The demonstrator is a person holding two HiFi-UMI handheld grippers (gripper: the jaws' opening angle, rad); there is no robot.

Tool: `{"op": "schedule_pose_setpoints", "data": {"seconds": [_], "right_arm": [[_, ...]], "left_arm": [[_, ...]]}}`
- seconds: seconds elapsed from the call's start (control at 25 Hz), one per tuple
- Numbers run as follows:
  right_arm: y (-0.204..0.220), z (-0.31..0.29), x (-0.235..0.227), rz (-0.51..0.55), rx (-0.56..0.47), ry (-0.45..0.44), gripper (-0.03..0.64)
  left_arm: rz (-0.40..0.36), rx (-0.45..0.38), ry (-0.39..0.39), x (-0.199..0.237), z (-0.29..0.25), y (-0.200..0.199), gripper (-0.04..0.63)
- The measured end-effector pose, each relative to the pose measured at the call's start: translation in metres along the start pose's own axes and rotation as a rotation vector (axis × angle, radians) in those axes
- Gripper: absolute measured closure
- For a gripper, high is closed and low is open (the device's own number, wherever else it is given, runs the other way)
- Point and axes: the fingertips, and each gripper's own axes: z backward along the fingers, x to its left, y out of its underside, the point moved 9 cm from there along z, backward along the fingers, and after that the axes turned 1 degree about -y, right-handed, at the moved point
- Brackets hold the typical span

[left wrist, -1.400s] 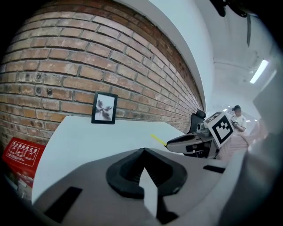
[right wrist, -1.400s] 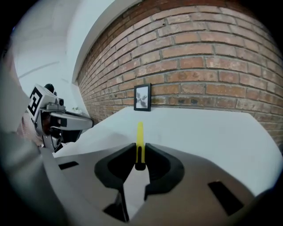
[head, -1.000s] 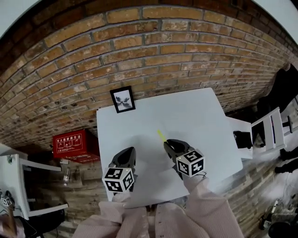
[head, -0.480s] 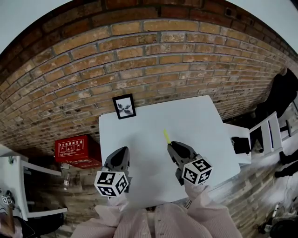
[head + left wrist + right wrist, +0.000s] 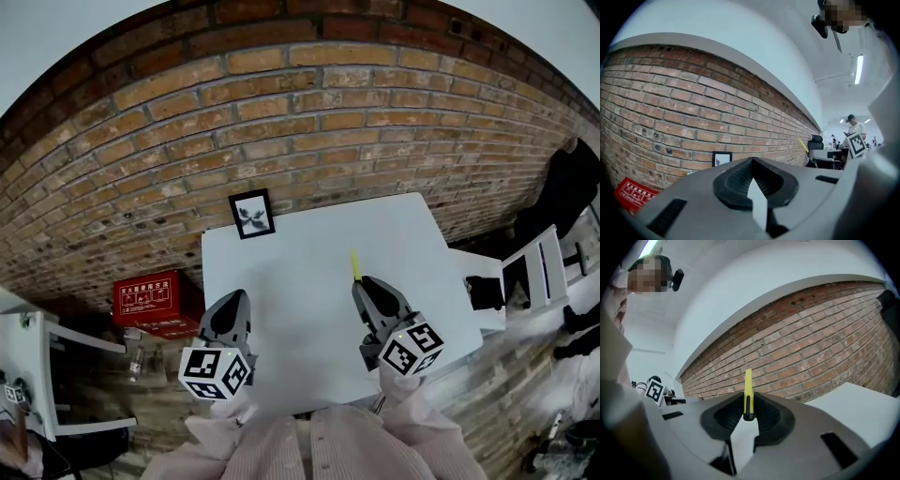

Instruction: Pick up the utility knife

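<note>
The utility knife [image 5: 355, 264] is a slim yellow stick that pokes out beyond the tips of my right gripper [image 5: 366, 284], above the white table [image 5: 300, 244]. In the right gripper view the knife [image 5: 748, 387] stands upright between the black pads, and the right gripper [image 5: 748, 405] is shut on it. My left gripper [image 5: 237, 297] hangs over the table's left part with nothing in it. Its pads meet at the tips in the left gripper view [image 5: 751, 161]. That view also catches the knife [image 5: 803, 145] off to the right.
A small framed picture [image 5: 251, 214] leans against the brick wall [image 5: 309, 112] at the table's back left. A red box [image 5: 150, 295] sits on the floor to the left. A white chair [image 5: 536, 267] stands to the right, white furniture [image 5: 37, 370] at the far left.
Both grippers have risen toward the camera and drawn apart. The knife has gone up and to the right with the right gripper.
</note>
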Motion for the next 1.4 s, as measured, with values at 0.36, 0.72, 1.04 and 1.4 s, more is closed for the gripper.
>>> {"op": "schedule_pose_setpoints", "data": {"seconds": [0.36, 0.72, 1.04, 1.4], "right_arm": [[-0.03, 0.022, -0.001, 0.028, -0.084, 0.039, 0.549], [-0.053, 0.036, 0.002, 0.064, -0.142, 0.05, 0.549], [-0.054, 0.041, 0.006, 0.075, -0.152, 0.05, 0.549], [-0.05, 0.043, 0.005, 0.076, -0.134, 0.056, 0.549]], "left_arm": [[-0.038, -0.061, -0.024, 0.0, 0.017, -0.024, 0.601], [-0.056, -0.105, -0.075, 0.009, 0.036, -0.04, 0.601], [-0.057, -0.11, -0.098, 0.012, 0.043, -0.041, 0.601], [-0.053, -0.092, -0.098, 0.011, 0.041, -0.037, 0.601]]}}
